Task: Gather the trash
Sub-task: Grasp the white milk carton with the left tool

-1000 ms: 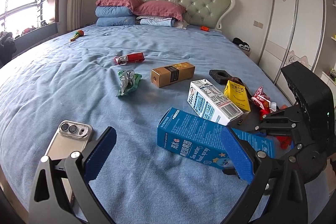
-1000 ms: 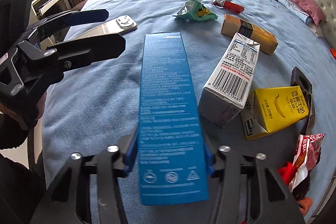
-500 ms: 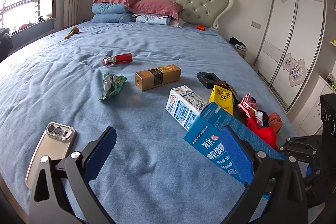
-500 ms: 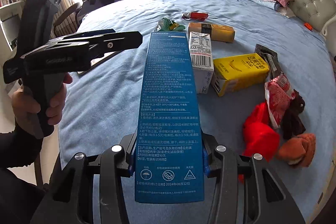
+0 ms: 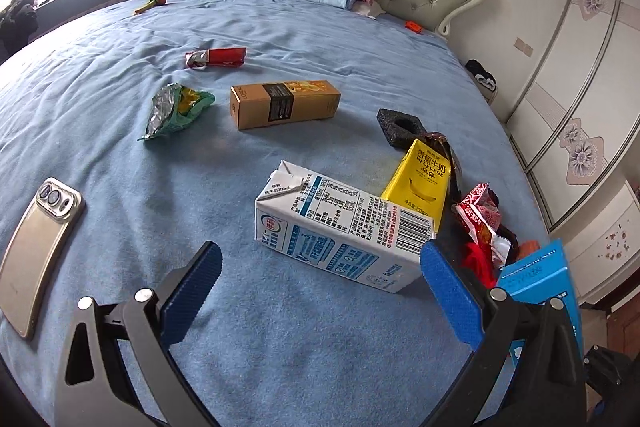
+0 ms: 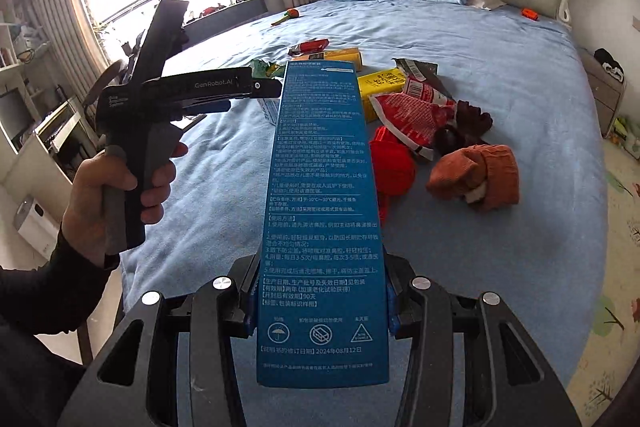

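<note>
Blue carton [image 6: 324, 211] clamped at its near end between the pads of the right tool [image 6: 322, 301], lifted off the bed [image 6: 520, 75], long axis running straight ahead of the tool. No bin in view, so drop-off not yet done.

Left tool [image 5: 320, 291] spread wide, empty; white milk carton [image 5: 340, 231] lies just ahead, nearer its right-hand finger. Beyond: yellow carton [image 5: 420, 179], orange box [image 5: 284, 103], green wrapper [image 5: 176, 107], red wrapper [image 5: 218, 57] all left to collect.

A second ago the blue carton lay on the bed beside the milk carton; since then it has been carried off to the right.
</note>
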`<state>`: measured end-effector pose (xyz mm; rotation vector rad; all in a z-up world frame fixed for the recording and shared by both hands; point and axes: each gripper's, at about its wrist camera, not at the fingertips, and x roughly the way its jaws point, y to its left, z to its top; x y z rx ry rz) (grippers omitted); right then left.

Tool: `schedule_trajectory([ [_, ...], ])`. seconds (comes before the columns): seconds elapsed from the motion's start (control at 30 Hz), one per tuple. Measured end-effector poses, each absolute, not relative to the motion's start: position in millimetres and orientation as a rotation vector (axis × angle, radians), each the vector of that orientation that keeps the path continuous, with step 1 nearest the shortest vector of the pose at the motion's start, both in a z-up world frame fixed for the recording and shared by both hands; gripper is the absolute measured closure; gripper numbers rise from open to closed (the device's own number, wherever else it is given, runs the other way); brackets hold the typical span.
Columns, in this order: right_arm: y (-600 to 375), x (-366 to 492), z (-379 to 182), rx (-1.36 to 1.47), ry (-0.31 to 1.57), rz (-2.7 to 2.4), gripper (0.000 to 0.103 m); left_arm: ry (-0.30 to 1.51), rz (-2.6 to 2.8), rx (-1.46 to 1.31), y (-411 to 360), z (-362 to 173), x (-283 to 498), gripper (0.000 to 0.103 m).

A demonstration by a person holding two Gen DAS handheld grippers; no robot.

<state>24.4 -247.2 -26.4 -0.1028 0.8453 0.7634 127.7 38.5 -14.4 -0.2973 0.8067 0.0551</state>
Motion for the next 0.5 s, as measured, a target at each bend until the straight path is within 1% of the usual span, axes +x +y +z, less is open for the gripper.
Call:
schedule_trajectory([
  [0.23,-256.9,32.4,-21.5,-0.074,0.828,0.770,0.059,0.847,0.197,-0.498,40.0,-11.2,144.9,0.004],
  [0.33,-259.1,35.2,-23.1,-0.068,0.830,0.776,0.059,0.913,0.291,-0.571,42.5,-13.4,162.7,0.004],
  [0.5,-267.1,39.6,-25.6,-0.044,0.835,0.779,0.059,0.962,0.454,-0.598,38.9,-16.5,182.5,0.004],
])
